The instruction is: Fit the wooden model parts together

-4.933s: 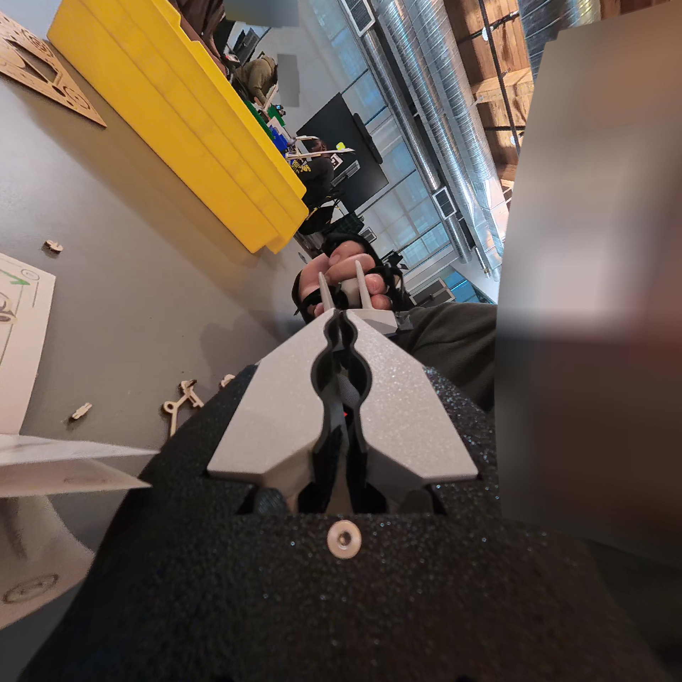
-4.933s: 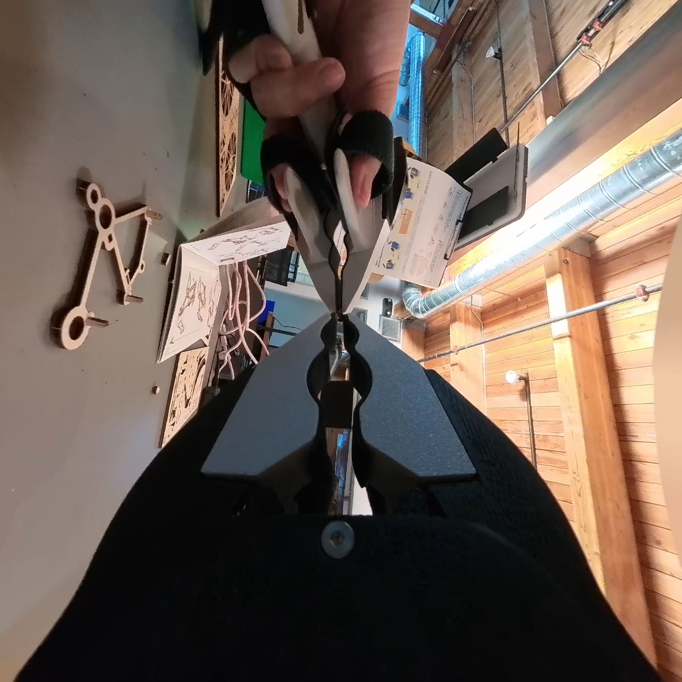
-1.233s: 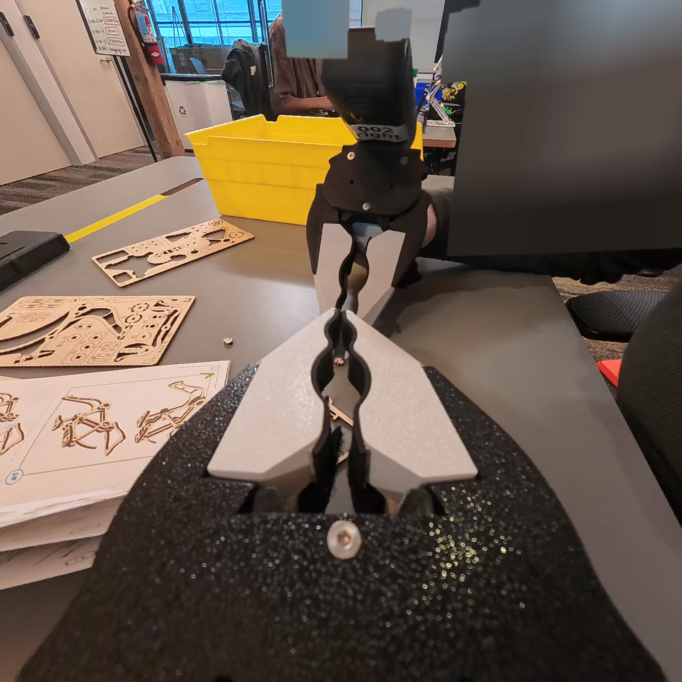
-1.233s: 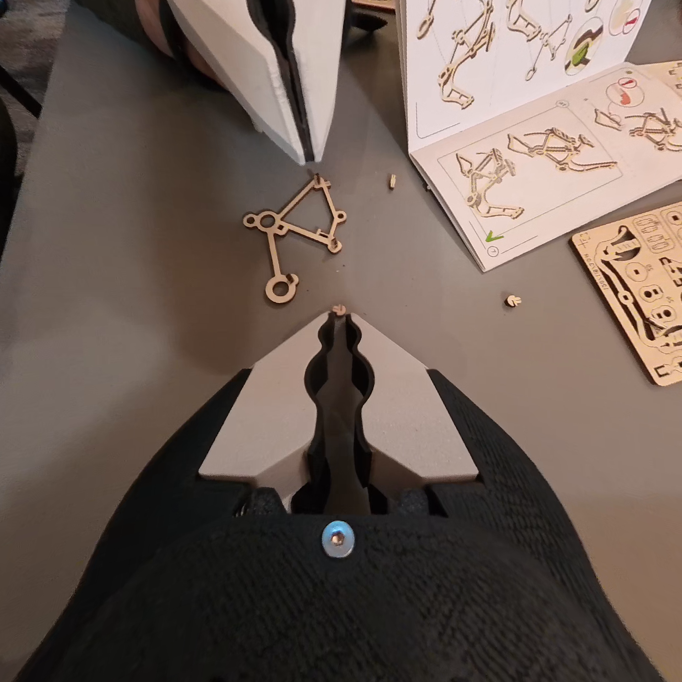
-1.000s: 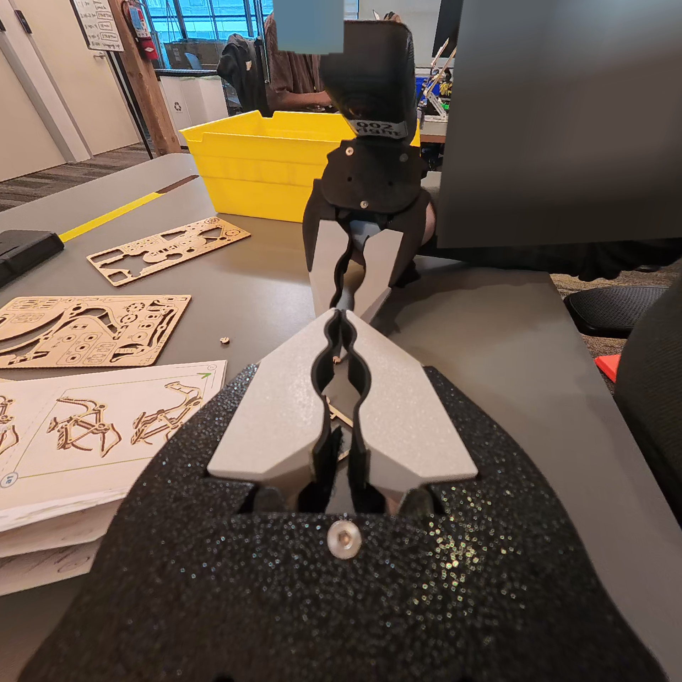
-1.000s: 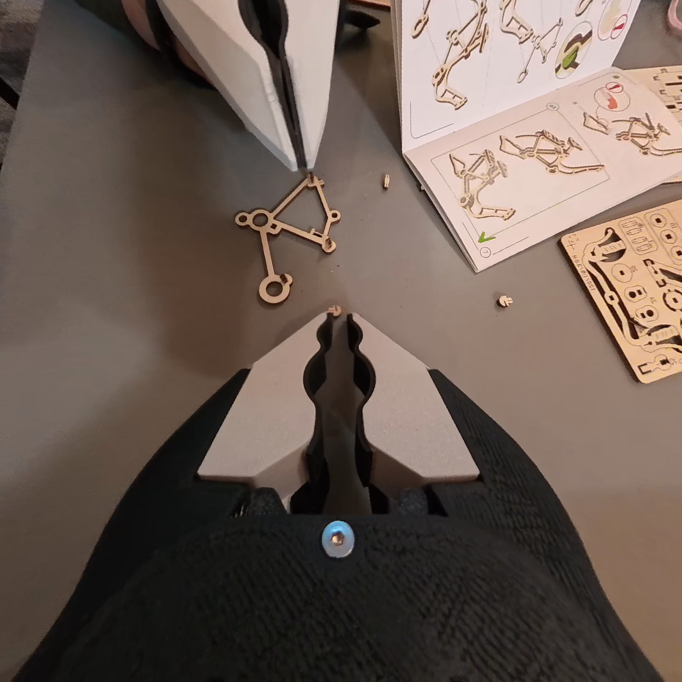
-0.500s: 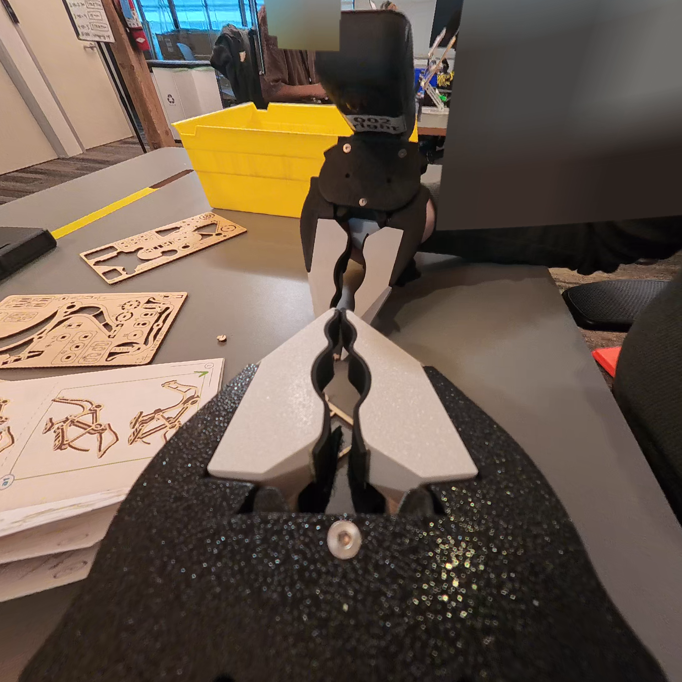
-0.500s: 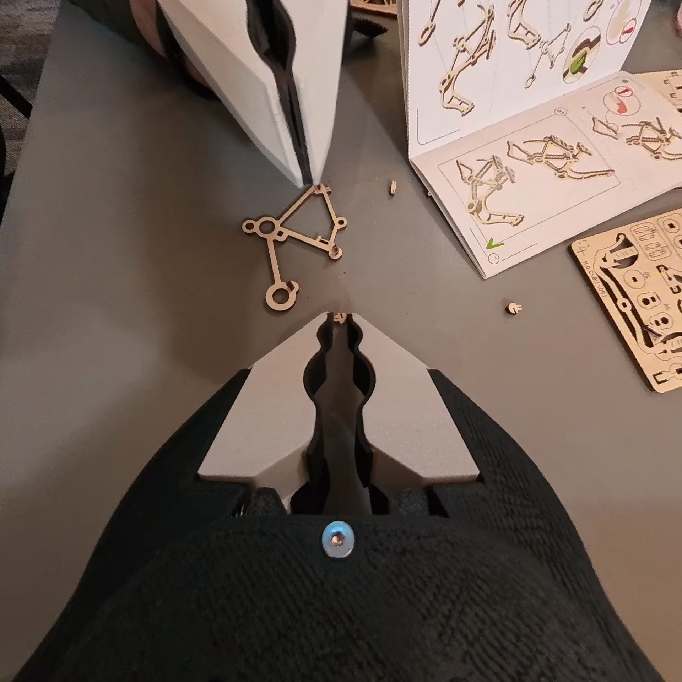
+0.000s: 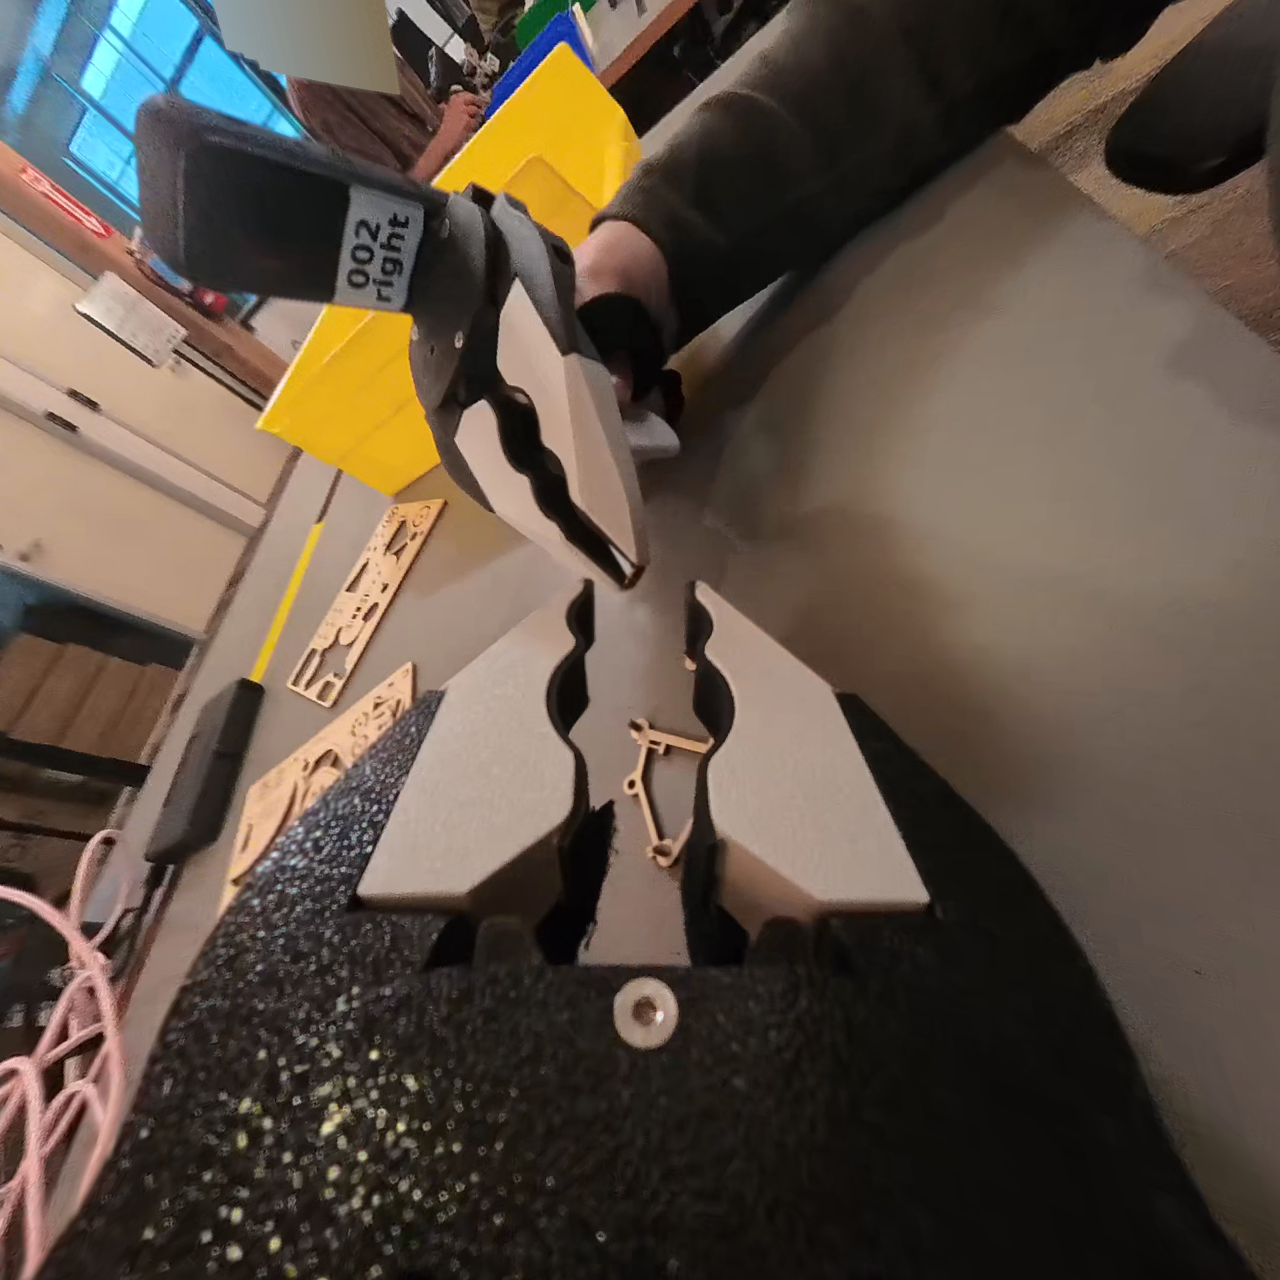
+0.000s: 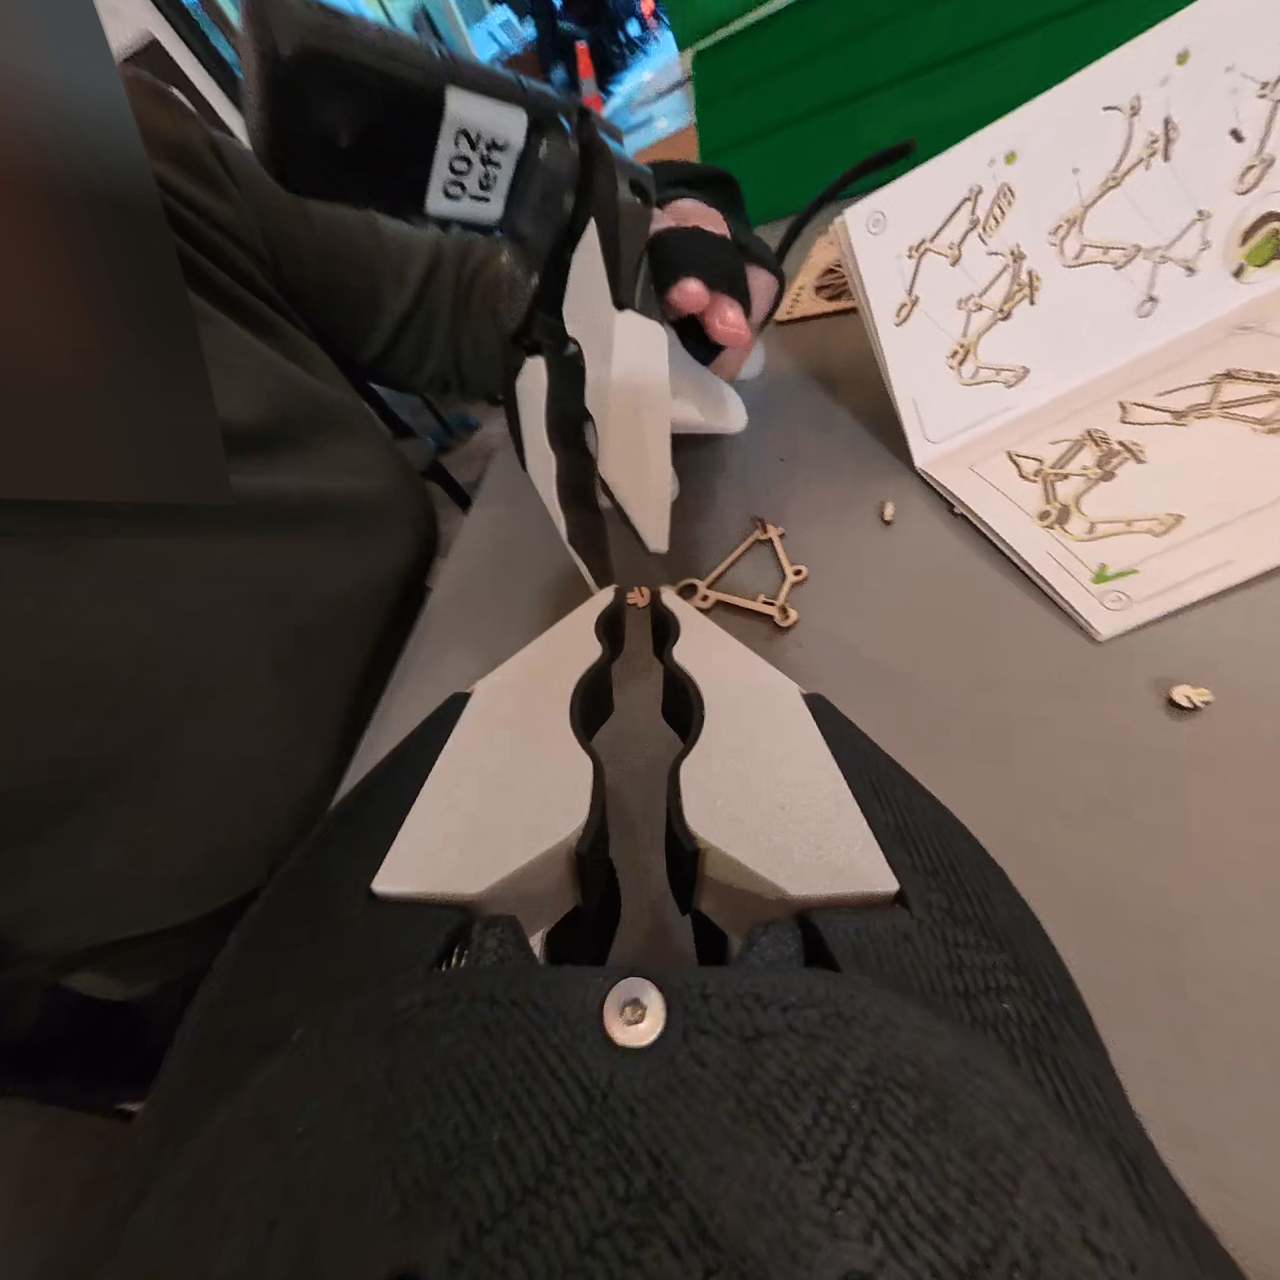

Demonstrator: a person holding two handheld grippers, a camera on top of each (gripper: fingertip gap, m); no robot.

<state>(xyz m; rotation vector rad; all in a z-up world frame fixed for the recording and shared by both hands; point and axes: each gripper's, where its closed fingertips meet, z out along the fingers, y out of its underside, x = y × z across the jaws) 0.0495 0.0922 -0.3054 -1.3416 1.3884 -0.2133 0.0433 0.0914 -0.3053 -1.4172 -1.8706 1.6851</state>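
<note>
My right gripper [image 10: 636,597] is shut on a small wooden peg [image 10: 637,597] at its fingertips. The left wrist view shows it too [image 9: 627,575], with a thin brown piece across its tips. My left gripper [image 9: 641,589] is open with nothing between its fingers. In the right wrist view it [image 10: 627,566] hangs tip to tip with the right gripper. A flat triangular wooden frame [image 10: 748,582] lies on the grey table [image 10: 935,727] just right of both tips. In the left wrist view it shows between my open fingers [image 9: 661,789].
An open instruction booklet [image 10: 1073,381] lies at the right. Loose pegs [image 10: 886,511] [image 10: 1190,696] lie near it. Wooden part sheets [image 9: 367,596] and a black block [image 9: 208,762] lie at the left. A yellow bin [image 9: 388,374] stands behind. A person's sleeve [image 9: 796,173] crosses above. The tips of both grippers are at nearly the same place. The black block [image 9: 208,762] is about equally far from each gripper, around 40 cm.
My left gripper's jaws have opened from shut. Both grippers have tilted and drawn closer, tip to tip. The right gripper has kept the peg at its tips throughout.
</note>
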